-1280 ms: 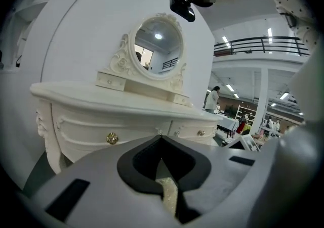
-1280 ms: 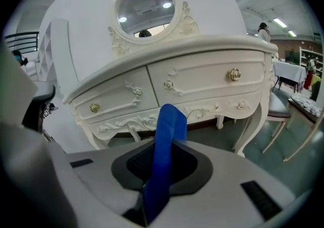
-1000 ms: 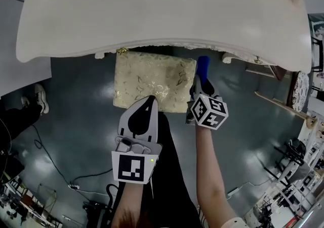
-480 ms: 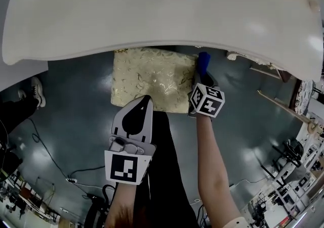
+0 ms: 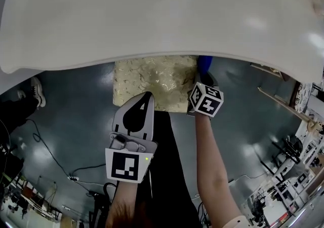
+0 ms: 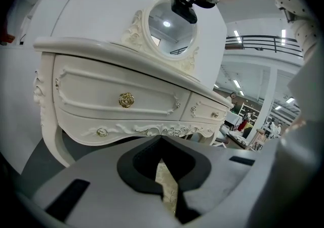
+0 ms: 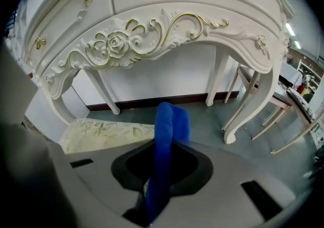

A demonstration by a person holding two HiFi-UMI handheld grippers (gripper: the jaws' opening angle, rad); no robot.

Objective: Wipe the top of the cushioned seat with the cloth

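The cushioned seat point(image 5: 152, 78) has a pale gold leaf pattern and stands on the dark floor, its far part hidden under the white dressing table's top point(image 5: 152, 14). My left gripper point(image 5: 144, 101) hovers over the seat's near edge, shut and empty; in the left gripper view point(image 6: 162, 141) a sliver of the seat shows through the slit between the jaws. My right gripper point(image 5: 201, 83) is at the seat's right side, shut on a blue cloth point(image 5: 204, 63). The cloth point(image 7: 169, 121) stands up folded between the jaws, with the seat point(image 7: 101, 131) to its left.
The dressing table front point(image 6: 121, 100) has drawers with gold knobs and an oval mirror point(image 6: 164, 25) above. Its curved legs point(image 7: 248, 100) stand to the right of the seat. A pale chair frame point(image 7: 283, 105) is further right. Shoes point(image 5: 38, 93) and cables point(image 5: 50, 156) are at left.
The table top now covers more of the seat in the head view. Both grippers stay near the seat's front edge, the right one still holding the cloth.
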